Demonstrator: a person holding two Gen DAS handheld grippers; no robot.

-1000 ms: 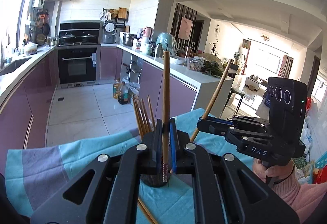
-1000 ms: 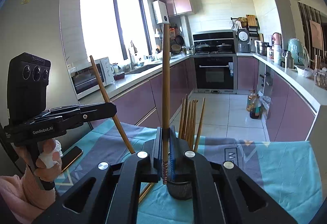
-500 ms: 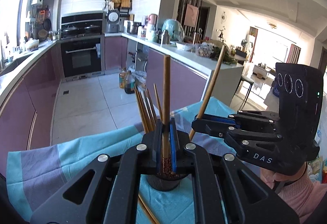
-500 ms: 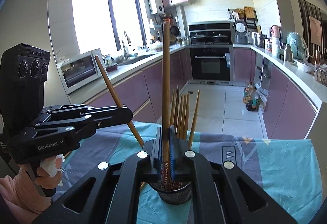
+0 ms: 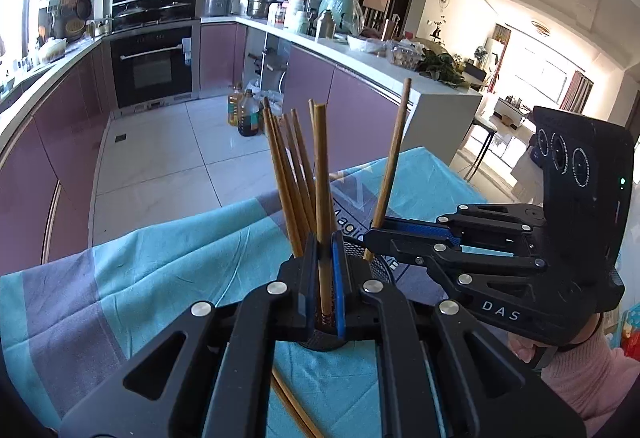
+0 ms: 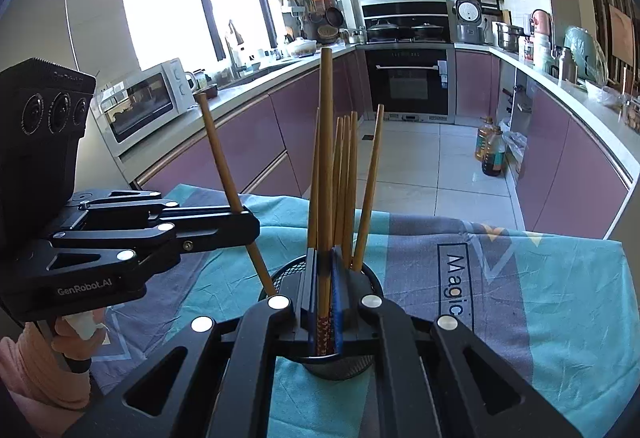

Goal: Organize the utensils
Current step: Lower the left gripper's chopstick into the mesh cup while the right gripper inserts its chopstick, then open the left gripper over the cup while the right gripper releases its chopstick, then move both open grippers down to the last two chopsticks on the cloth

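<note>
The left gripper (image 5: 326, 278) is closed tight on one chopstick (image 5: 320, 198), which stands nearly upright between its blue pads, its patterned lower end just over the mouth of the holder (image 5: 360, 250). The right gripper (image 6: 324, 286) is closed in the same way on a second chopstick (image 6: 326, 158), also upright, with its patterned end already within the holder's rim in this view. Each gripper shows in the other's camera, one at each side of the holder, and the two are near each other.

To do this step well, I think each stick should go straight down until its end is well inside the mesh, and only then should the jaws part. It is better to release one stick first, because the two grippers are crowded over one small opening. A tilted stick could catch on the sticks (image 6: 348, 178) already standing inside and push them.

The chopsticks are thin, smooth, round rods of brown wood or bamboo. The holder is a round cup of black wire mesh; it looks light and could slide or tip. It stands on a soft, wrinkled cloth (image 6: 520, 278) in teal and grey that covers the bench. A loose stick (image 5: 292, 406) lies on the cloth at the near edge.
</note>
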